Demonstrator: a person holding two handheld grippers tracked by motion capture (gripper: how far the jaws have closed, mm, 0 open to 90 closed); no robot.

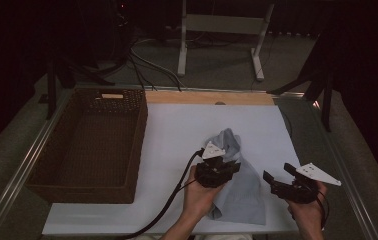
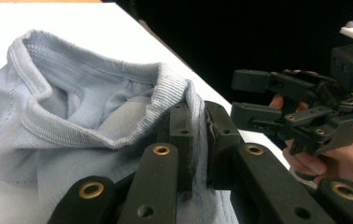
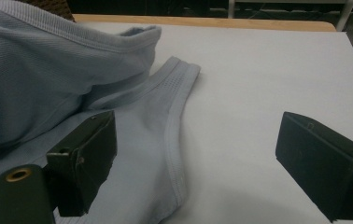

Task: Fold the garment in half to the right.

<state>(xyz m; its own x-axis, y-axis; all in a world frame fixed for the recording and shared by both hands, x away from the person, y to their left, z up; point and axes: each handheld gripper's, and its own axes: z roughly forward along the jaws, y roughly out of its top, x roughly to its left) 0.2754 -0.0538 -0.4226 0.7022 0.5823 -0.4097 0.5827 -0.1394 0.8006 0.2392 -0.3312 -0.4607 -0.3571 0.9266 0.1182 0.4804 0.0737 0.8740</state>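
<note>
- A pale blue garment (image 1: 237, 187) is seen pinched at its ribbed hem between the closed jaws of the left hand-held gripper (image 2: 198, 135), with the fabric bunched up just ahead of the jaws and the rest spread flat on the white surface (image 1: 177, 130) beneath and behind that gripper.
- The left hand-held gripper (image 1: 220, 167) is held by the left hand (image 1: 197, 197) over the middle of the garment, a black cable (image 1: 167, 205) being trailed from it toward the person.
- The right hand-held gripper (image 1: 280, 176) is held just beside the garment's right edge by the right hand (image 1: 308, 210); its jaws are spread wide and nothing is gripped between them.
- From the right hand-held gripper (image 3: 195, 158), a stitched edge of the garment (image 3: 132, 140) is seen lying between the jaws, nearer the left one, with bare surface toward the other.
- A brown wicker basket (image 1: 44, 172) is seen well to the left of the left hand-held gripper, on the surface's left edge.
</note>
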